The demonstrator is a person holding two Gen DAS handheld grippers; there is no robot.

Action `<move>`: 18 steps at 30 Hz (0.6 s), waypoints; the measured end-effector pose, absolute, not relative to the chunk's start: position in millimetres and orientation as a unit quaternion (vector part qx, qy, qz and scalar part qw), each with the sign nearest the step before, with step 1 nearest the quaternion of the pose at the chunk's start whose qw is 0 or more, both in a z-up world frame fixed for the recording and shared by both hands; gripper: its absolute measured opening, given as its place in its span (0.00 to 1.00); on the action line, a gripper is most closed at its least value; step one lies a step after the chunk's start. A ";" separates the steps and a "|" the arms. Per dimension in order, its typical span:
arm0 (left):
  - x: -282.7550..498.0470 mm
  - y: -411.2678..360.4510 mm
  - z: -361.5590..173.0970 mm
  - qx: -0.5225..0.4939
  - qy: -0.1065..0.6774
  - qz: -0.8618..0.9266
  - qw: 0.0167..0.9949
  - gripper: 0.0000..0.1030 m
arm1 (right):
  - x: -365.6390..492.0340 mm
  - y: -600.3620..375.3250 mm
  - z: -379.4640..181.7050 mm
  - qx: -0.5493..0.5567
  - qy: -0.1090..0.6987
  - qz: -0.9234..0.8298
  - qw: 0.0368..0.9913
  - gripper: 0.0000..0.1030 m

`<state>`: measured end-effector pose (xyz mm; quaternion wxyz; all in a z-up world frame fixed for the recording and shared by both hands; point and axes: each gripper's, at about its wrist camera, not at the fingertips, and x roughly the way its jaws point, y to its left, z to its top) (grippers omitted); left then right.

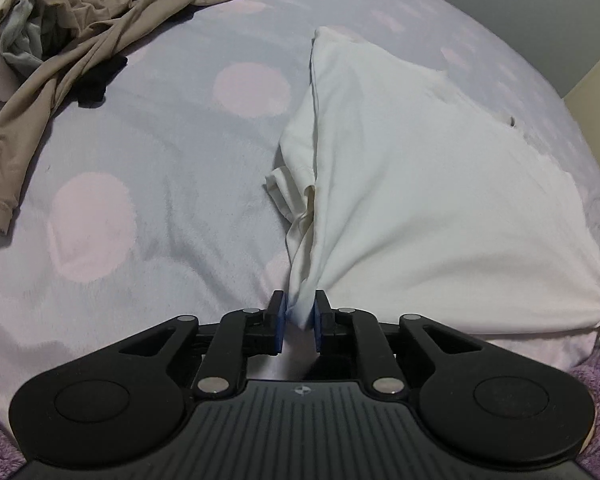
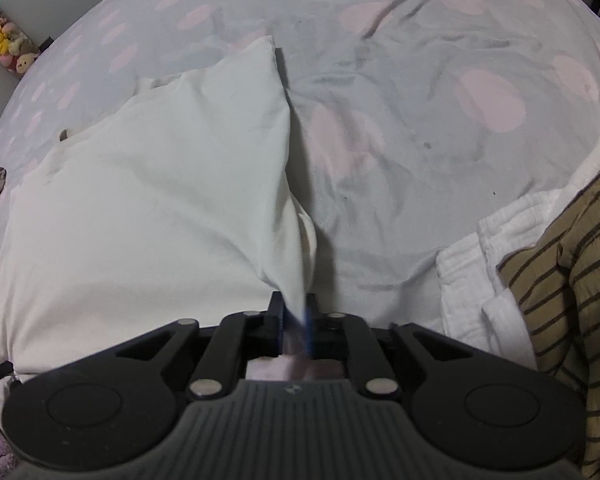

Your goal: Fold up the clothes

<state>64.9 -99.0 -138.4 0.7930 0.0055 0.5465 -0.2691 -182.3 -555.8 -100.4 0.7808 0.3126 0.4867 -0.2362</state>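
Observation:
A white garment lies on the bed, folded, with its near edge pulled taut between both grippers. My left gripper is shut on the garment's near left corner, the cloth bunched between its blue pads. A short sleeve sticks out along the left fold. In the right wrist view the same white garment spreads to the left, and my right gripper is shut on its near right corner, which rises in a ridge up to the jaws.
The bed sheet is pale grey-blue with pink dots. A tan long-sleeved top lies crumpled at the far left with other clothes. Folded white cloth and a brown striped garment sit at the right. Plush toys line the far left wall.

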 end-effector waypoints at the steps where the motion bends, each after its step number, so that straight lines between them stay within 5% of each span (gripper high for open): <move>1: 64.9 -95.5 -136.1 -0.001 0.546 -0.272 0.793 0.14 | -184.9 -556.2 -100.1 0.313 0.480 -0.238 0.784 0.16; 18: 81.9 -77.7 -112.3 -0.054 0.461 -0.286 0.838 0.16 | -119.0 -457.6 -59.9 0.216 0.420 -0.172 0.865 0.23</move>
